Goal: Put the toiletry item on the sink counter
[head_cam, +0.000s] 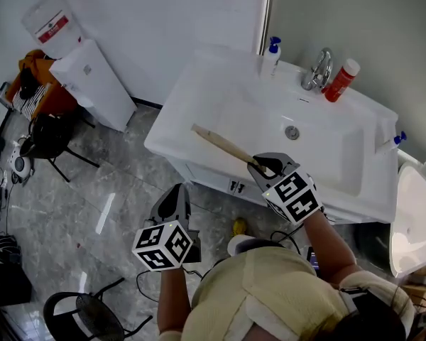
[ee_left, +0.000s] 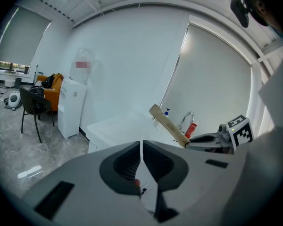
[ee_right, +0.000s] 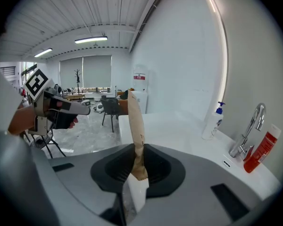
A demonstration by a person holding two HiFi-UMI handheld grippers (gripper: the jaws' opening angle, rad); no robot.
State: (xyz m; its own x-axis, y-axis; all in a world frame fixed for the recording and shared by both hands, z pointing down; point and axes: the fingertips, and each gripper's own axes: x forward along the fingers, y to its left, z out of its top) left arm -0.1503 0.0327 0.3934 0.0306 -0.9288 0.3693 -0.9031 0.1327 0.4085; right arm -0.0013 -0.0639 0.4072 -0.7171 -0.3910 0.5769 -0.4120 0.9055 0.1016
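The toiletry item is a long flat packet in brown paper. My right gripper is shut on its near end. The packet slants up and left over the front of the white sink counter. In the right gripper view the packet rises from between the jaws of the right gripper, with the counter behind it. My left gripper hangs lower left, in front of the counter, shut with nothing in it. The left gripper view shows its own jaws closed, and the packet off to the right.
At the back of the counter stand a pump bottle, a faucet and a red bottle; another pump bottle is at the right end. A water dispenser and chairs are on the left of the grey floor.
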